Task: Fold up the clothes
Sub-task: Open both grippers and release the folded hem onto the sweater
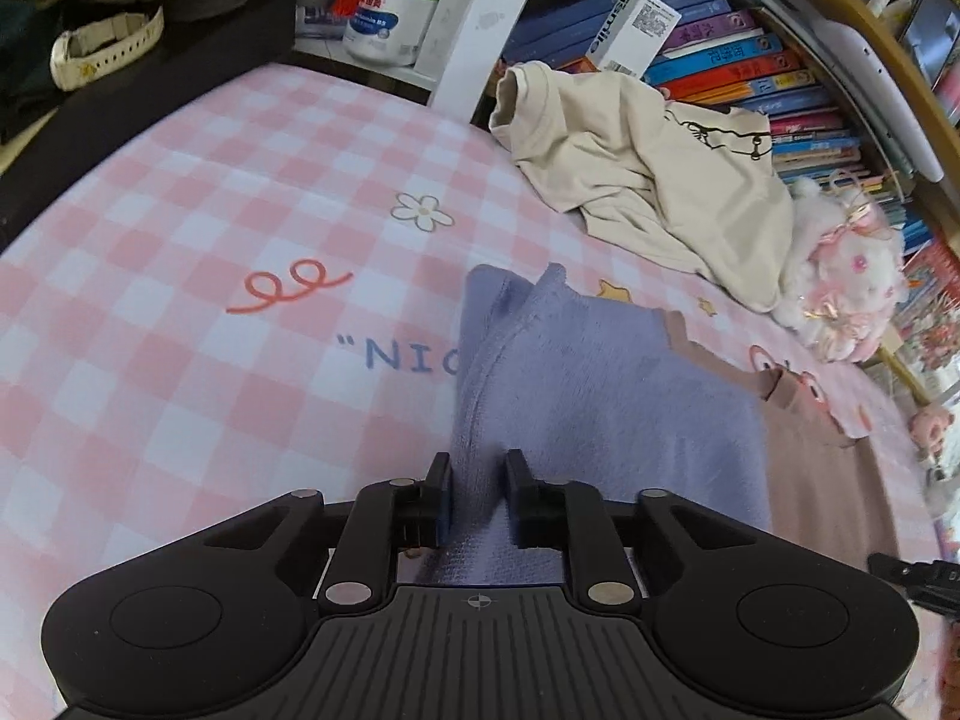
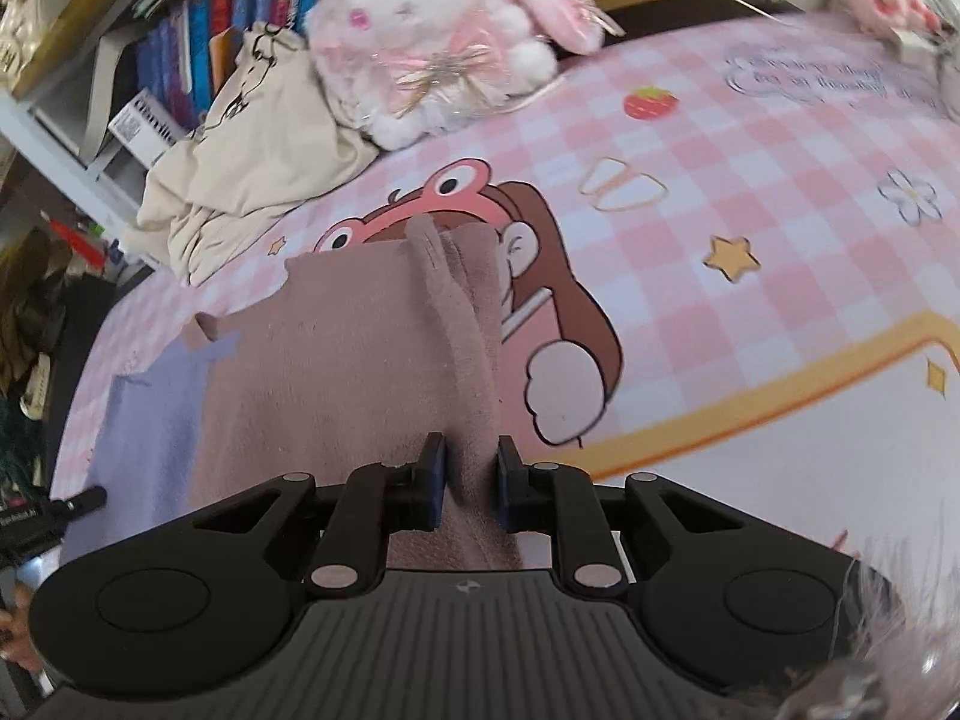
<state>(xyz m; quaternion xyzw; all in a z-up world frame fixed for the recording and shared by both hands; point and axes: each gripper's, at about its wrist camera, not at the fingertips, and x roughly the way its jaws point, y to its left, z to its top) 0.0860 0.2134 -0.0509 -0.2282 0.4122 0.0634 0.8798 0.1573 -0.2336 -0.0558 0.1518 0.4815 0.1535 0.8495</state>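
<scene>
Each hand-held gripper clenches one garment: left hand-held gripper (image 1: 477, 489) its purple side (image 1: 600, 390), right hand-held gripper (image 2: 471, 477) its mauve side (image 2: 336, 360), stretching forward along the bed (image 1: 180, 240).

A pink and white checked sheet (image 1: 198, 228) with cartoon prints, a flower, a star and a strawberry among them, covers the bed. Behind it stands a white shelf frame (image 1: 480, 30) packed with rows of coloured books (image 1: 762, 72), a white tub with a green lid (image 1: 393, 15) and a white carton (image 1: 636, 30). A white and pink plush rabbit (image 2: 438, 42) sits at the bed's edge before a curved wooden rail (image 1: 864, 24). Soft, even light fills the room
</scene>
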